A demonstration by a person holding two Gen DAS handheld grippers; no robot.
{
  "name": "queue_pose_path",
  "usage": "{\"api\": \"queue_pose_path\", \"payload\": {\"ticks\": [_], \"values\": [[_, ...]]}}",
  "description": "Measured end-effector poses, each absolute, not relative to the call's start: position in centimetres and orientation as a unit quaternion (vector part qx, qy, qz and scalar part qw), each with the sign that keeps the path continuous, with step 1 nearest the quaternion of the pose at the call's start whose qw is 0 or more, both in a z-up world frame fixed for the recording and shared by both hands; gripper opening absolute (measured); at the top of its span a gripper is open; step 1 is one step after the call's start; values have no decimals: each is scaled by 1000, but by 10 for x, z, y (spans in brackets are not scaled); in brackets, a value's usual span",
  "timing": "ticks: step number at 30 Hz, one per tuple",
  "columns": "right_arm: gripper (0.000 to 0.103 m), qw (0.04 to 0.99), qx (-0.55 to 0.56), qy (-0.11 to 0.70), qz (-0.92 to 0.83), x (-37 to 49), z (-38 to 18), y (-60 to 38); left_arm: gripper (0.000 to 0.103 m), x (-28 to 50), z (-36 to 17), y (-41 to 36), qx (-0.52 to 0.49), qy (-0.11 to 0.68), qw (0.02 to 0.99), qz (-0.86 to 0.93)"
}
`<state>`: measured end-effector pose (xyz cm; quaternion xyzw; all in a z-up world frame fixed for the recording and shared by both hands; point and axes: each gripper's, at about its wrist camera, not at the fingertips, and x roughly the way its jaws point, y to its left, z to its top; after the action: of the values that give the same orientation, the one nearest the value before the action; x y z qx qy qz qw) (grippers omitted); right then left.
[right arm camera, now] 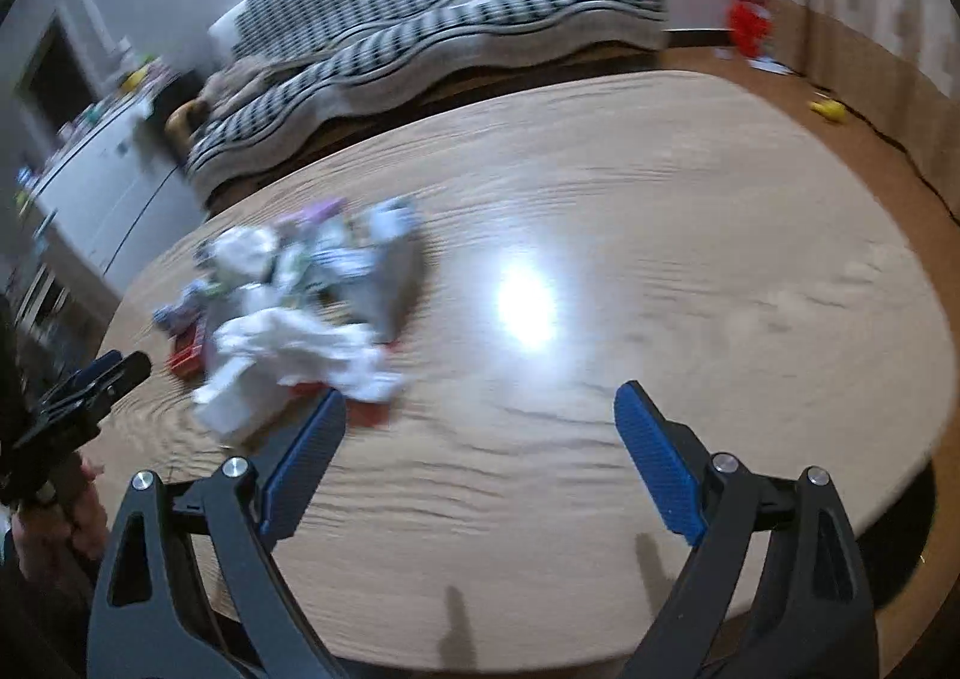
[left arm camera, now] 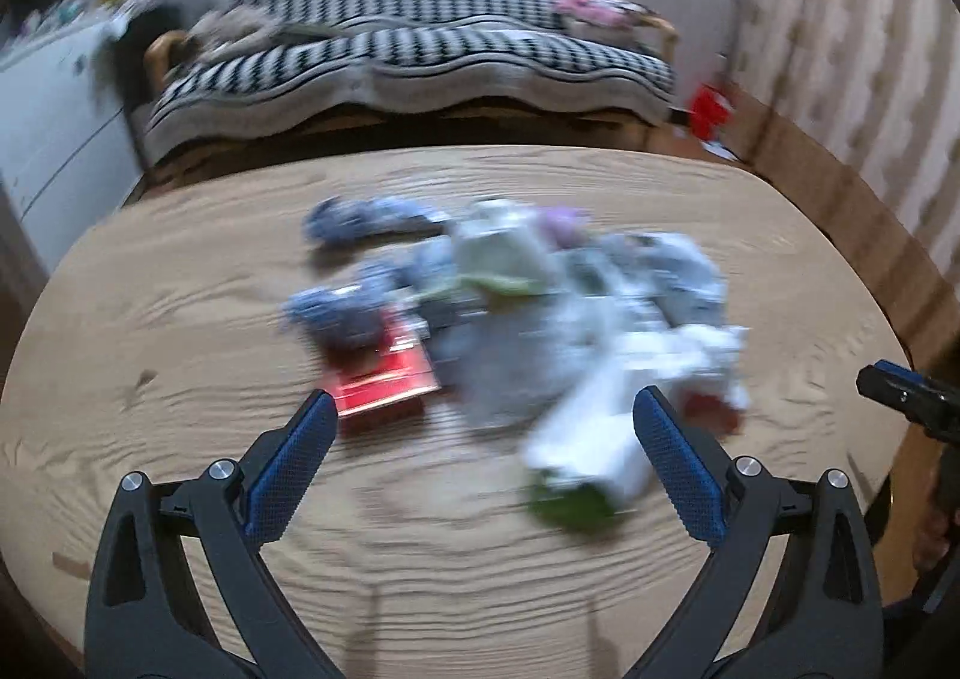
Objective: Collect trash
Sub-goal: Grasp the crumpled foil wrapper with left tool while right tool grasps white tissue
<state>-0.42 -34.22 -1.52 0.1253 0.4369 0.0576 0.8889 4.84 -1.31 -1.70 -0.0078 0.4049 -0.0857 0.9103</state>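
table (left arm camera: 180, 319) light wood grain | sofa cover (left arm camera: 420, 48) black-white check | fingers (left arm camera: 288, 475) blue | box (left arm camera: 384, 385) red

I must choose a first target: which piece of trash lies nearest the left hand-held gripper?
The crumpled white paper piece, beside its right finger; the flat red packet lies slightly farther.

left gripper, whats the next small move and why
Probably ease the left gripper forward and down onto the white wrapper. Its jaws are open, holding nothing, and that near edge of the trash pile lies between them on the table.
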Motion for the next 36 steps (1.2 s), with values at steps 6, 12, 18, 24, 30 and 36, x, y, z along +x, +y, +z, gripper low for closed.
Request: {"api": "queue_pose_path", "payload": {"ticks": [6, 12, 18, 24, 30, 36], "values": [[88, 885, 96, 443, 103, 21, -25, -273, 96, 58, -27, 29, -15, 411, 909, -65], [88, 881, 88, 451, 114, 42, -32, -251, 96, 93, -39, 36, -15, 412, 909, -66], [85, 877, 80, 460, 118, 50, -37, -243, 96, 127, -53, 31, -3, 421, 906, -50], [79, 873, 68, 467, 124, 55, -42, -235, 48, 137, -57, 40, -32, 436, 898, -53], [58, 868, 65, 474, 134, 55, -45, -229, 39, 130, -47, 45, -37, 415, 908, -49], [14, 868, 63, 473, 138, 54, -44, -227, 38, 120, -36, 52, -49, 399, 915, -38]]}}
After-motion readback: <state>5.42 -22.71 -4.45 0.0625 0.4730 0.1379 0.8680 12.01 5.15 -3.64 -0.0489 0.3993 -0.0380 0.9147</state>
